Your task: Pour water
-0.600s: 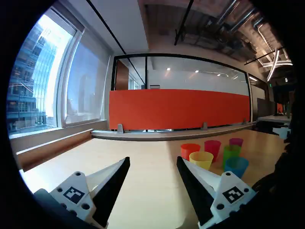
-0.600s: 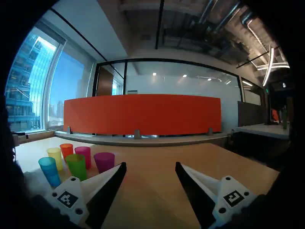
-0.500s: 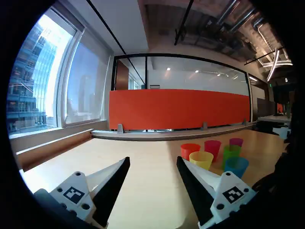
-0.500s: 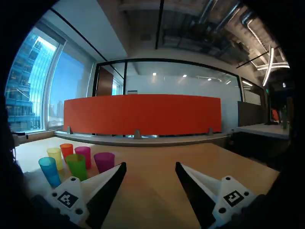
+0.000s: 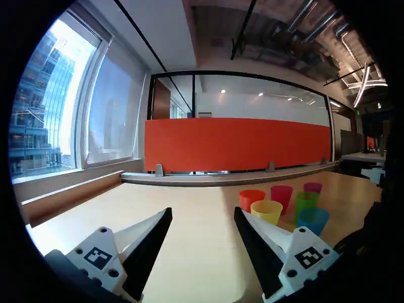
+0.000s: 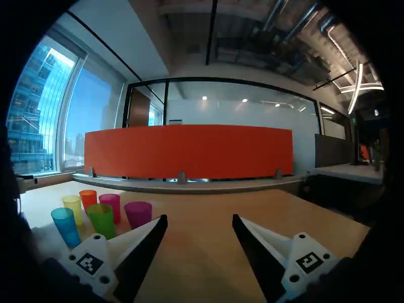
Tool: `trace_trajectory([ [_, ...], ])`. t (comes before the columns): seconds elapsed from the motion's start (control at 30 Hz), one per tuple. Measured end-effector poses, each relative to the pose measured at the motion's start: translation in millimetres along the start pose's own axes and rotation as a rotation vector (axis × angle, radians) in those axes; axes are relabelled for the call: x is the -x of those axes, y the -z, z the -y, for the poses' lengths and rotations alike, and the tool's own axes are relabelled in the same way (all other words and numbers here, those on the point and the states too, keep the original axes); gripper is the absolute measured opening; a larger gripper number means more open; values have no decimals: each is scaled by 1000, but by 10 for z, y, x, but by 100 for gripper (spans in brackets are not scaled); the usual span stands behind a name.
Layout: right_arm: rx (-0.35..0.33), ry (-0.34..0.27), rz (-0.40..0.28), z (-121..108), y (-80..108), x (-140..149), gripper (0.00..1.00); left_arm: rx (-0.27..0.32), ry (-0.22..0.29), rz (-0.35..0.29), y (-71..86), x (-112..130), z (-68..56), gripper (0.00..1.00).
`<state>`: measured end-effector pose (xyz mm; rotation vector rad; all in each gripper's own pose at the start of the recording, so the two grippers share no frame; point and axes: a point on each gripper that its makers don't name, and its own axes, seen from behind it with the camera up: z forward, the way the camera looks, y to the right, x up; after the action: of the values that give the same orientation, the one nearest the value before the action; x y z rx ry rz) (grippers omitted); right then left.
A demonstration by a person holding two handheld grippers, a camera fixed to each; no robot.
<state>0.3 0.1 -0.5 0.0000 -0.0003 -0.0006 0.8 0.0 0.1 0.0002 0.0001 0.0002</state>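
We count six translucent plastic cups standing upright in a tight cluster on the wooden worktop (image 5: 192, 202): an orange cup (image 5: 251, 198), a yellow cup (image 5: 266, 211), a pink cup (image 5: 281, 197), a purple cup (image 5: 312, 188), a green cup (image 5: 306, 203) and a blue cup (image 5: 312, 219). From these low angles we cannot tell whether any of them holds water.

Against the frames from about half a second back we find nothing changed: the cups stand in the same places and both grippers sit as they did.

The left gripper (image 5: 202, 209) has its jaws spread wide with nothing between them. In the left gripper view the cluster lies ahead and to the right of the jaws, with the yellow cup just beyond the right-hand finger's tip and the blue cup partly behind that finger.

The right gripper (image 6: 199, 217) also has its jaws spread and empty. In the right gripper view the cups lie ahead and to the left, the purple cup nearest the left-hand finger's tip. The cups stand apart from both grippers.

An orange partition (image 5: 237, 144) runs along the worktop's far edge.
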Motion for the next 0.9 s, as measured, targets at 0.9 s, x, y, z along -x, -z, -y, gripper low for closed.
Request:
trace_trajectory([
  [0.9, -26, -34, 40, 46, -25, 0, 99, -3, 11, 16, 2, -28, 5, 91],
])
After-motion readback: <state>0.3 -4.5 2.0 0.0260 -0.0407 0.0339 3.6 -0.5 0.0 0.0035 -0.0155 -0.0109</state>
